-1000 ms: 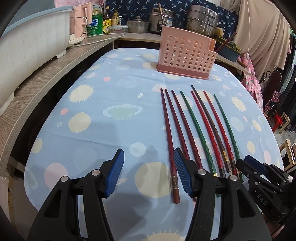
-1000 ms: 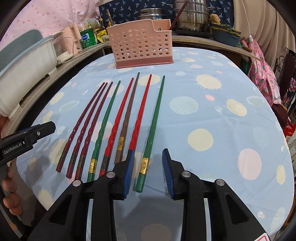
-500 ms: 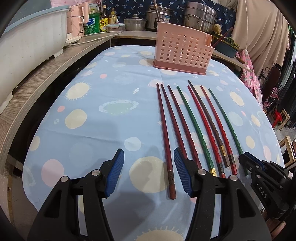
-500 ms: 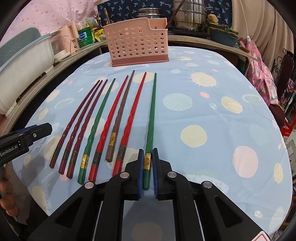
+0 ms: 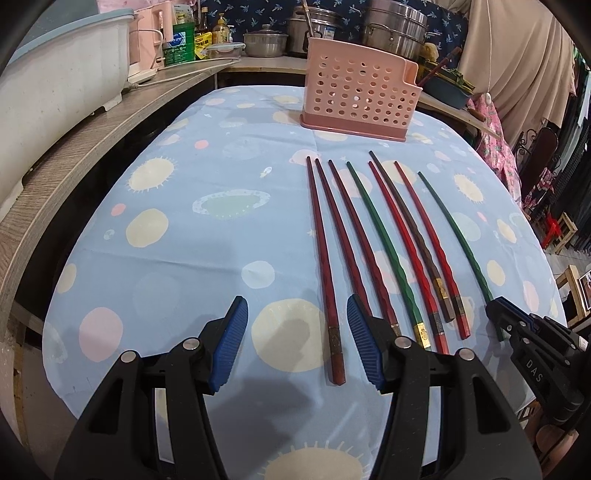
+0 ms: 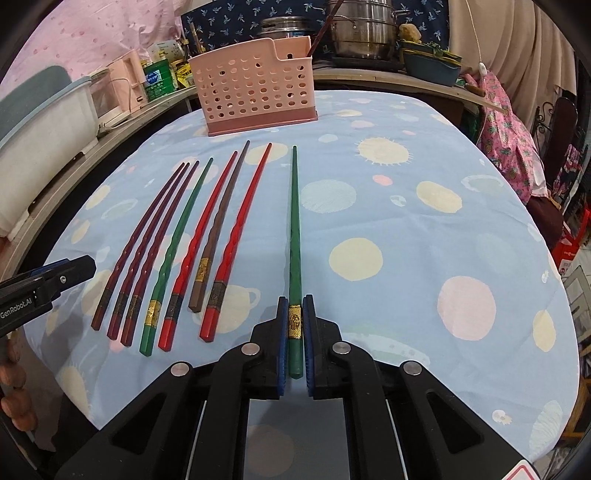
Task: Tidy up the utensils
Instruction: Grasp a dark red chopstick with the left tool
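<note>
My right gripper (image 6: pixel 294 328) pinches the green chopstick (image 6: pixel 294 229) near the tabletop's (image 6: pixel 406 236) front edge; my left gripper's (image 5: pixel 295 339) jaws stay spread, holding nothing.

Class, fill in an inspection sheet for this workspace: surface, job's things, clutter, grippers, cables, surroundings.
Surface: blue spotted tablecloth covering the table.
Job's things: eight chopsticks; seven lie in a row; the green chopstick is set apart at the right; the pink utensil holder stands beyond them.
Clutter: nothing seen on the cloth.
Grippers: right gripper shut on the green chopstick's gold-banded end; left gripper open, gripping nothing.
Cables: white cord on the side counter.
Surroundings: metal pots, bottles, white tub, hanging fabric.
</note>
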